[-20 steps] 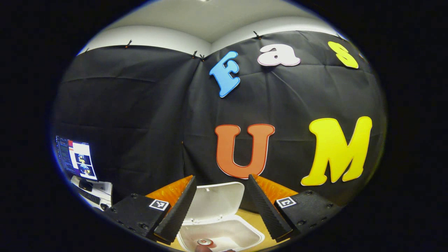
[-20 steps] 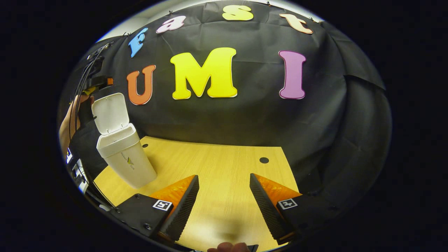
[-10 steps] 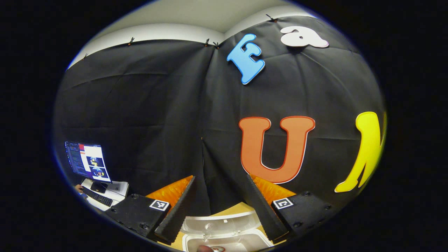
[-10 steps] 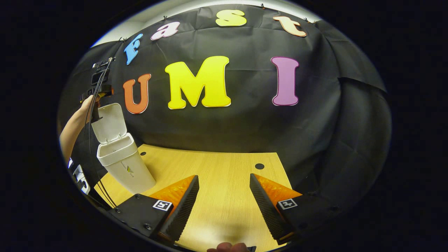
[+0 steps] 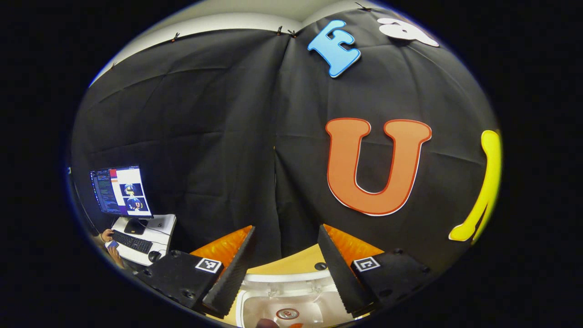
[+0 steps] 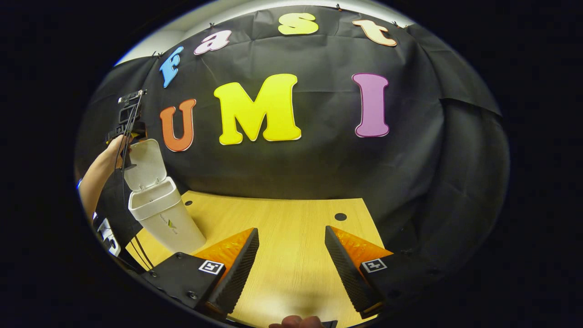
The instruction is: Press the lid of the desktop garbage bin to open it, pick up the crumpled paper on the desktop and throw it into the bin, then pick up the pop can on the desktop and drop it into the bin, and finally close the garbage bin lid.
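in the left gripper view the left tongs (image 5: 284, 266) stood wide and empty above the open bin (image 5: 255, 303). a second before, the upright lid (image 5: 284, 279) filled the gap between them; now it had slid low and edge-on, so the tongs had risen past its top. the can (image 5: 287, 314) lay inside, its drop done.

in the right gripper view the right tongs (image 6: 291, 266) were as wide as before, empty over the desk (image 6: 291, 218). the left tongs (image 6: 129, 119) sat by the lid's (image 6: 145, 164) top; closing looked next.
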`<action>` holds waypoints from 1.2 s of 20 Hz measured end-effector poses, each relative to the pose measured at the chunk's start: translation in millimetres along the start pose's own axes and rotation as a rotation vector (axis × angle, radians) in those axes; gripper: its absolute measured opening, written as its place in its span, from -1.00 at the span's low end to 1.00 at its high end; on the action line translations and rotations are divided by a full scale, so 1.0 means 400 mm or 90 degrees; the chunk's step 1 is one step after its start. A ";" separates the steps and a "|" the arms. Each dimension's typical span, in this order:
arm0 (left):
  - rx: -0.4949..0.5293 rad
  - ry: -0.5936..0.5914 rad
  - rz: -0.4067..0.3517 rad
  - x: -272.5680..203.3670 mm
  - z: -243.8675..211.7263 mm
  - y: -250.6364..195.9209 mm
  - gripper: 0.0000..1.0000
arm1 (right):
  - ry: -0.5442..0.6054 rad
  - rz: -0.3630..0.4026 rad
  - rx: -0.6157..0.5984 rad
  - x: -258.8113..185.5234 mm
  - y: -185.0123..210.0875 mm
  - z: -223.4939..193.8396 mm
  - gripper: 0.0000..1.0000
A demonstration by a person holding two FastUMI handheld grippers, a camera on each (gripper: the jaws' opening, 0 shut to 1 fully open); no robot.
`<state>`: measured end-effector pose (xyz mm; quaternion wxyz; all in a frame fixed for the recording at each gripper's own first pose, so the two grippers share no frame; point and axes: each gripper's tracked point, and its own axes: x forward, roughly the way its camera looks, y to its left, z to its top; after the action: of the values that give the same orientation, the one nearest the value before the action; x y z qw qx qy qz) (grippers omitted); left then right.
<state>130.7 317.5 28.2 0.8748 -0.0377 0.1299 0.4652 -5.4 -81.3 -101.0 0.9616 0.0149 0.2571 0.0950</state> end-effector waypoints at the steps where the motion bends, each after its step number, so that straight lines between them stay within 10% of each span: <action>1: 0.004 -0.002 -0.008 -0.016 -0.005 -0.006 0.79 | 0.001 0.006 0.008 0.001 0.004 -0.003 0.87; 24: 0.040 0.088 -0.061 -0.247 -0.478 -0.069 0.70 | 0.069 0.096 -0.046 -0.032 0.059 -0.126 0.87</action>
<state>63.9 186.8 -131.5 0.8860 -0.0482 0.2025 0.4144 -45.4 -61.5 -136.5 0.9363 -0.0058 0.3031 0.1772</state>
